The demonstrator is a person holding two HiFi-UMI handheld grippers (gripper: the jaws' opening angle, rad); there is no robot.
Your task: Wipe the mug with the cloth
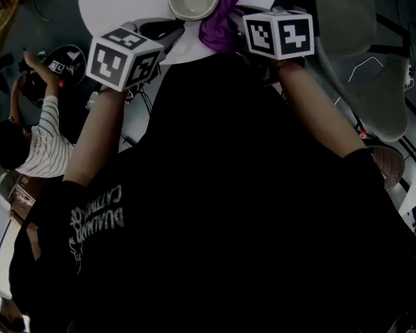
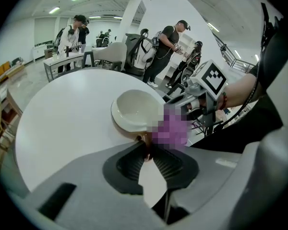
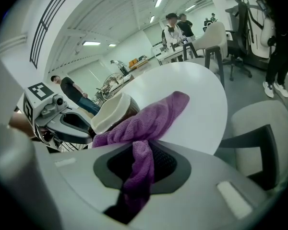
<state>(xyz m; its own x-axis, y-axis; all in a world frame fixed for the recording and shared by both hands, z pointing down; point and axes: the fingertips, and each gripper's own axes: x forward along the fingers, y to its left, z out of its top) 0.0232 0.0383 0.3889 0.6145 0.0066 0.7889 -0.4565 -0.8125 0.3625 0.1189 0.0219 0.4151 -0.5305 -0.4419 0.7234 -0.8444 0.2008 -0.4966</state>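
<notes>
the room is a big bright hall with strip lights on the ceiling. a round white counter (image 2: 62, 123) stands in it, and a grey chair (image 3: 266, 123) is just beside its edge. some people stand well apart behind the counter, one in a dark shirt (image 2: 169, 44). only the head view shows another person in a striped shirt (image 1: 43, 144), low at the left side.

the left tongs (image 2: 148, 150) are almost together and clamped on a thin brown part at the bottom of the mug (image 2: 134, 110), maybe its handle, but i cannot tell. the mug is white inside and brown outside. it is tilted, with its mouth toward the left gripper view, near the counter's edge and between the two tongs.

the right tongs (image 3: 141, 150) are clamped on the purple cloth (image 3: 151, 116). a bunch of it goes down between the jaws, and the rest lies against the brown side of the mug and over its far rim.

the right gripper view shows the cloth touching the mug's outside. in the left gripper view a mosaic patch lies over this place. the head view shows the mug's inside from above, with the cloth at its right.
</notes>
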